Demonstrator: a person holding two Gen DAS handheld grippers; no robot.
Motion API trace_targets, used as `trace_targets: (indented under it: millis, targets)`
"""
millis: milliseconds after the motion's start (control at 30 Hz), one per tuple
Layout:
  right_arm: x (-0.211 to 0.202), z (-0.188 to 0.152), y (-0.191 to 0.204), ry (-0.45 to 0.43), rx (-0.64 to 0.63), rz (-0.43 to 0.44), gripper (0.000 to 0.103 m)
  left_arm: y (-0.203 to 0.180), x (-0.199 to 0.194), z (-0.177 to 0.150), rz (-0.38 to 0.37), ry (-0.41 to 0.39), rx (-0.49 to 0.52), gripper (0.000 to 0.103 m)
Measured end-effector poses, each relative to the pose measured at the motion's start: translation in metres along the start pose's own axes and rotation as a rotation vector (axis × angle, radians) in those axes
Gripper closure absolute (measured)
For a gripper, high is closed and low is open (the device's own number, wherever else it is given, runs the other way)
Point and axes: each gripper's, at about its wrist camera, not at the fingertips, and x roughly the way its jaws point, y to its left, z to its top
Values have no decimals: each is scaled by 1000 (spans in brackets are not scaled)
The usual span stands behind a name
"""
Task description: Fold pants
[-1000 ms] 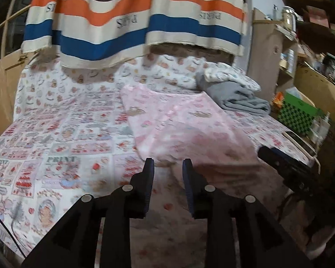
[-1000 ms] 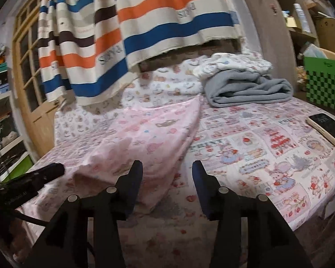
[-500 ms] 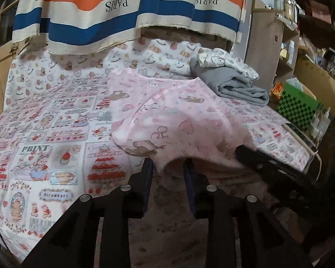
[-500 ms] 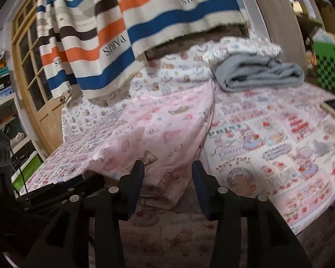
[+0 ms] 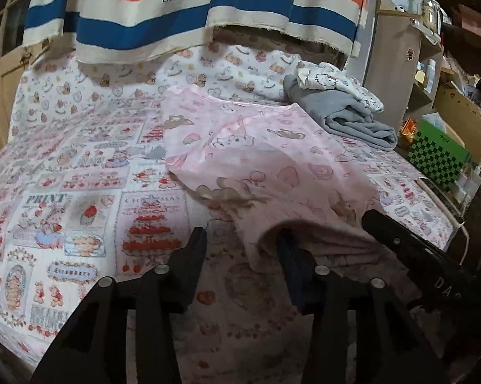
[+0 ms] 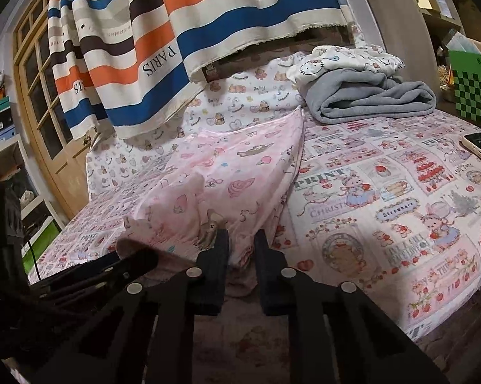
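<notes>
Pants (image 5: 266, 160): pale pink, cartoon print of bears, hearts, strawberries. Bedsheet (image 5: 80, 192), lower left: white patchwork panels, red strawberries and cakes, "PRINT", "CHRISTMAS" lettering. Curtain (image 6: 208, 32), top of frame: cream with orange, blue, brown stripes, "PARIS" text. Folded blanket (image 6: 368, 102), upper right: plain grey, white Hello Kitty cloth (image 6: 343, 60) on top. Box (image 5: 439, 156), right edge: green checkerboard. Grippers: black.
</notes>
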Motion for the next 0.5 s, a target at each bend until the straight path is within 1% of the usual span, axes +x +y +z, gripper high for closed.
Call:
trace_targets:
  millis: [67,100,133,167,200,233,367,500]
  targets:
    - [1,-1,-1,-2,6,4,88,-1,1,2,29,-17,-12,64]
    - [2,-2,-1,-3,7,3,88,-1,0,3,24,-32,-25,67]
    - [2,-2,-1,-6,8,-1,88,-2,1,5,20,-41,-25,79]
    - [2,-2,1,-11,8,-8,88,-2,3,6,16,-39,-19,89]
    - [3,-2,2,-12,7,-9,88,-2,5,7,-3,-31,-19,94]
    - [2,-2,2,-12,6,-9,89,-1,5,5,-16,-30,-29,94]
    - [-4,-1,3,-23,-10,-1,91,-1,-7,-7,15,-71,-14,94]
    - [-4,-5,3,-6,-19,5,91,-1,-10,-15,27,-78,-15,94]
